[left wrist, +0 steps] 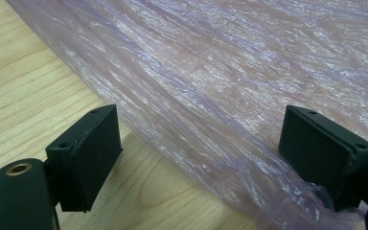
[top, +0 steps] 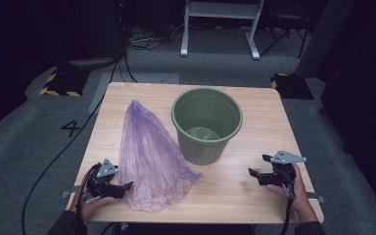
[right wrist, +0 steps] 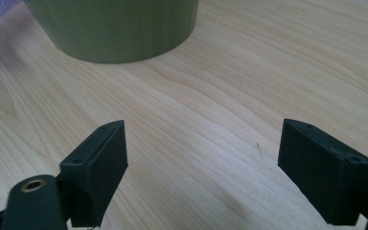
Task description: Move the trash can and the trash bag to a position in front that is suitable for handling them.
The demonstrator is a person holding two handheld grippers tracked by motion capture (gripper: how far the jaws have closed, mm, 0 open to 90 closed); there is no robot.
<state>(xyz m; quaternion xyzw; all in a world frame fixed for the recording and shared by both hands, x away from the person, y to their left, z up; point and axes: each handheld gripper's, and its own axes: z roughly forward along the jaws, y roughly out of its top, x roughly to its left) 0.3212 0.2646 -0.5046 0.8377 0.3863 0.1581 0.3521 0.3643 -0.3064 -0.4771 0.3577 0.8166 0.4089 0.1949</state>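
Note:
A crumpled purple plastic bag (top: 149, 156) lies flat on the wooden table (top: 254, 117), left of a green ribbed bin (top: 206, 125) that stands upright and looks empty. My left gripper (top: 125, 186) sits at the bag's near left edge, open. In the left gripper view the bag (left wrist: 249, 81) spreads between the jaws, its edge running up to the right pad (left wrist: 328, 153). My right gripper (top: 257, 166) rests open near the table's front right, pointing left toward the bin (right wrist: 115, 26), with bare wood between its jaws.
Grey floor surrounds the table, with cables at the left and a white frame (top: 220, 24) at the back. Yellow-black striped blocks (top: 61, 83) sit near the table's far corners. Bare wood lies in front of the bin and along the table's right side.

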